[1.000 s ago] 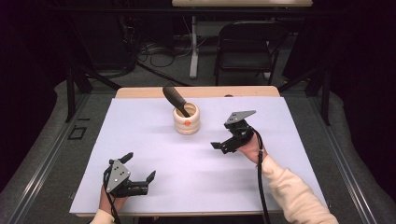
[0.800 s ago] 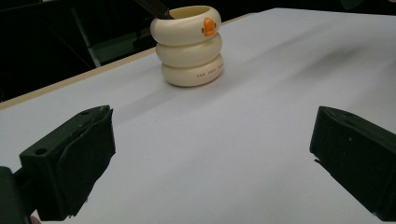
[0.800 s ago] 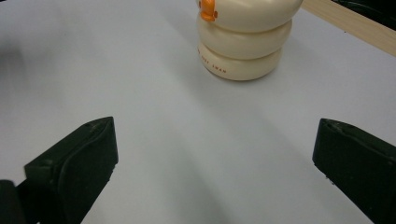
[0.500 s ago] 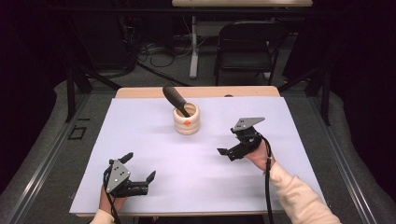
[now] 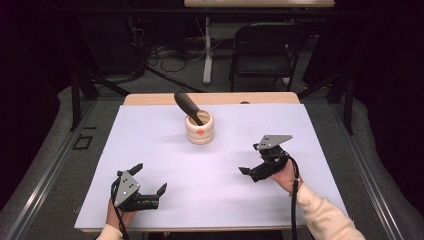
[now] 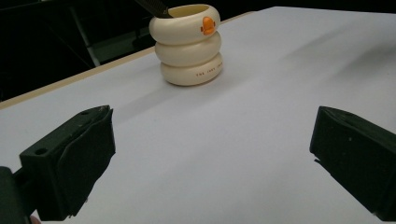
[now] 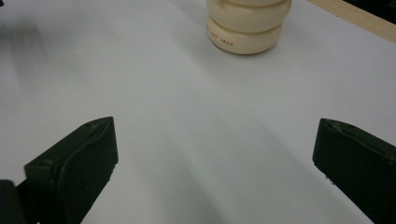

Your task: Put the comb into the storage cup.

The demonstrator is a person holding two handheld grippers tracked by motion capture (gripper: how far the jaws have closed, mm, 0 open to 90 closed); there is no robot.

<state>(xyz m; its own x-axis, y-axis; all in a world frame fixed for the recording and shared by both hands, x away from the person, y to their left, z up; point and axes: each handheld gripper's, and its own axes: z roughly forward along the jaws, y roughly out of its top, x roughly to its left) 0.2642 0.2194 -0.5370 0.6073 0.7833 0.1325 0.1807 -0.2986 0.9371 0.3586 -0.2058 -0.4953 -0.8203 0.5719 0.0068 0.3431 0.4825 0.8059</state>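
The cream holder (image 5: 199,128) with its dark scoop (image 5: 188,105) leaning far-left stands mid-worktop at the far side, nearer the right tool (image 5: 254,162) than the left tool (image 5: 148,179), both spread and empty.

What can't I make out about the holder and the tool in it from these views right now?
- Inside of the cream holder: hidden by its own wall in the high view.
- Black tool: lower end is inside the holder; the left gripper view's top edge cuts it off.
- Printed lettering on the holder: too small to read.
- Holder's top: cut off in the right gripper view.
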